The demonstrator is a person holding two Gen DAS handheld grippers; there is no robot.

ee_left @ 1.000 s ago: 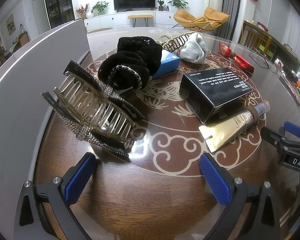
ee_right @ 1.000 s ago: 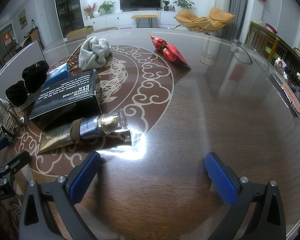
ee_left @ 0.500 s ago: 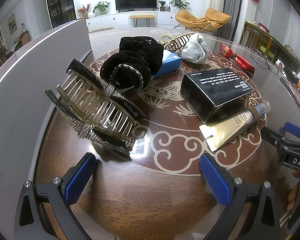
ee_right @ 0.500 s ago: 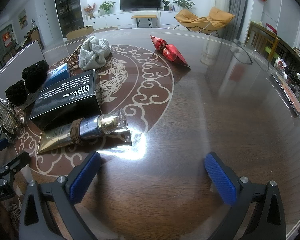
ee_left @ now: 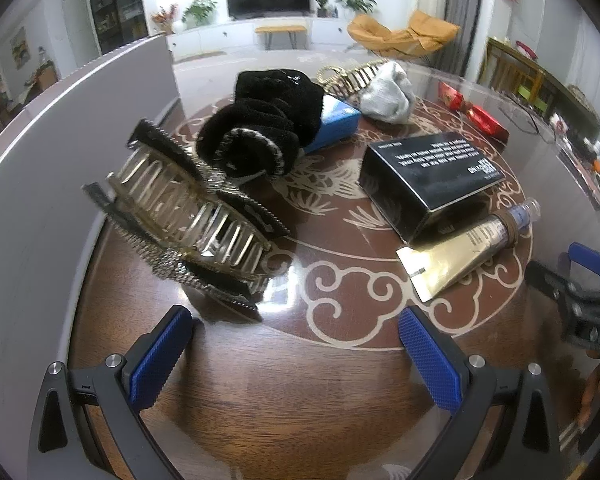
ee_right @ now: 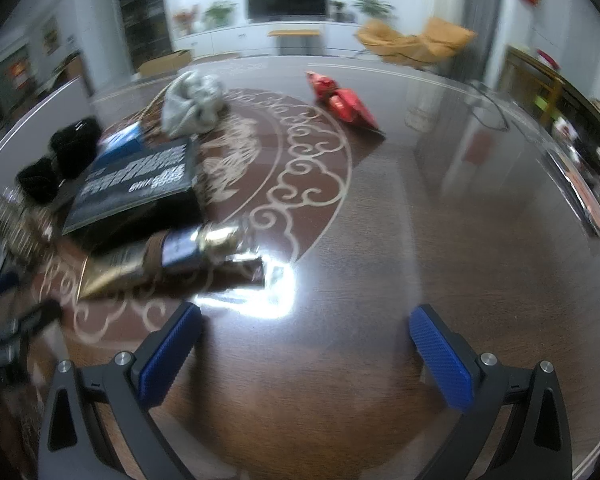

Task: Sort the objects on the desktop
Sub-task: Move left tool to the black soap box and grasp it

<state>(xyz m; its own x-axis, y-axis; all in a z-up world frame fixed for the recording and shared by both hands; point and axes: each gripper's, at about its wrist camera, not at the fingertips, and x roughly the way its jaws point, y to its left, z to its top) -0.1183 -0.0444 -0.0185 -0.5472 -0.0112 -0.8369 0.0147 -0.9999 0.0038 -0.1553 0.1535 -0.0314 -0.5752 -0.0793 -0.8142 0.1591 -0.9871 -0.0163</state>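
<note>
On the round wooden table, my left gripper (ee_left: 296, 356) hovers open with nothing between its blue pads. Just ahead of it to the left lies a large rhinestone hair claw (ee_left: 188, 216). Behind that are a black fuzzy scrunchie (ee_left: 268, 128) and a blue box (ee_left: 336, 120). A black box (ee_left: 432, 176) and a gold tube (ee_left: 468, 244) lie to the right. My right gripper (ee_right: 304, 352) is open too, over bare wood, with the gold tube (ee_right: 156, 260) and black box (ee_right: 136, 188) ahead on its left. A grey cloth (ee_right: 192, 104) and a red packet (ee_right: 344, 100) lie further back.
A grey panel (ee_left: 40, 160) curves along the table's left side. A gold hair claw (ee_left: 348, 76) pokes out behind the grey cloth (ee_left: 388, 92). The table's right rim (ee_right: 580, 184) carries small clutter. Bare wood lies under both grippers. The right gripper's body (ee_left: 580, 292) shows at the left view's right edge.
The left gripper has crept slightly towards the hair claw. The right wrist view is now blurred and shifted, so the right gripper is moving; both stay open.
</note>
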